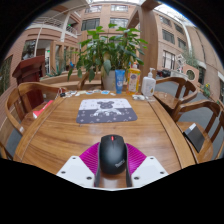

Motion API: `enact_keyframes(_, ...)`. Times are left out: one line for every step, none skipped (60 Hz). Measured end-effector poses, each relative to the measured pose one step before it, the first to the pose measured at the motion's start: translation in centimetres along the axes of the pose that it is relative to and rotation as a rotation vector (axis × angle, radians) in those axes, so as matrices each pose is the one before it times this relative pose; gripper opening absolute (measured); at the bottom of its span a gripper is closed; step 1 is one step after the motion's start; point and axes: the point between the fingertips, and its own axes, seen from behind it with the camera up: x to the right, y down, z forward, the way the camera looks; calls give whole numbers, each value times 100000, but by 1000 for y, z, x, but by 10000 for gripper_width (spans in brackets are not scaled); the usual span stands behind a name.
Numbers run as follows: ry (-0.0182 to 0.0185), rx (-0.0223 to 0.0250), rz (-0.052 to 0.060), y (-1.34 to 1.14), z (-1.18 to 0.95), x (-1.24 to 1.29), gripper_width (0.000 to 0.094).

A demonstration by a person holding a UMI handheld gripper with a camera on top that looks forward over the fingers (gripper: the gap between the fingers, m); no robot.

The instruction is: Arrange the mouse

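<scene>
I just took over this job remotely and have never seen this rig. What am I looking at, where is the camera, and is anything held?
There is no robot arm: a person carries a hand-held claw, and the one picture comes from a wide-angle camera on it, looking forward along its two white fingers. The black mouse sits between their magenta pads; they appear to press on both its sides, so it looks gripped. Below and ahead lies a round wooden table with a patterned mouse pad just beyond the mouse. Further back stand a potted plant and some bottles. Wooden chairs ring the table.
</scene>
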Motion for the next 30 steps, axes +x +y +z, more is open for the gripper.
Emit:
enact_keyframes(93,1623,762,-868,-380,136,359)
enact_keyframes(102,1436,304,-901,-400,126,357)
enact_keyframes(111,1468,12,-997,-349,120,357)
enact_keyframes(168,1895,257,-1176,-347,134,359)
enact_keyframes(178,2339,668,-1328,-318,117,359)
enact_keyframes(-6,2223,551,-1535,-165,77,359)
enact_keyframes(-18,1865,-17,-1436,-358,39,359)
enact_keyframes(-8,2289,-232,-1383,-219,54,358)
enact_keyframes(77,2365,-90,-1450,-164,59,359)
enact_keyframes(85,2542,333,-1514,-74,74,358)
enact_keyframes(20,3060,793,-1480,186,15,358)
enact_keyframes(-299,2418,491,-1451,90,-53,359)
enact_keyframes(-521,1927,37,-1303,227,-121,358)
enact_keyframes(-421,1740,-32,-1478,85,-235,357)
enact_keyframes(-519,1375,839,-1265,595,-50,358)
enact_keyframes(-488,2319,1469,-1248,409,-130,358)
enact_keyframes(-400,2290,1177,-1197,499,-162,358)
enact_keyframes(-176,1786,-383,-904,448,-118,357)
enact_keyframes(224,450,-1193,-611,789,56,357)
enact_keyframes(532,195,-1145,-499,790,3,357)
enact_keyframes(571,328,-417,-426,870,-54,356)
enact_keyframes(233,553,407,-393,922,-168,357)
enact_keyframes(-249,1021,877,-159,443,-470,356)
enact_keyframes(-220,-788,25,-360,1606,-36,356)
enact_keyframes(-199,-1245,-168,133,1132,-253,354)
enact_keyframes(-74,-1834,-54,359,1135,-114,355)
enact_keyframes(-48,-1958,429,457,1121,-156,355)
enact_keyframes(-351,-1894,879,710,843,-403,355)
enact_keyframes(-571,-1799,749,547,1142,-242,354)
enact_keyframes(-595,-2199,212,700,1089,-278,354)
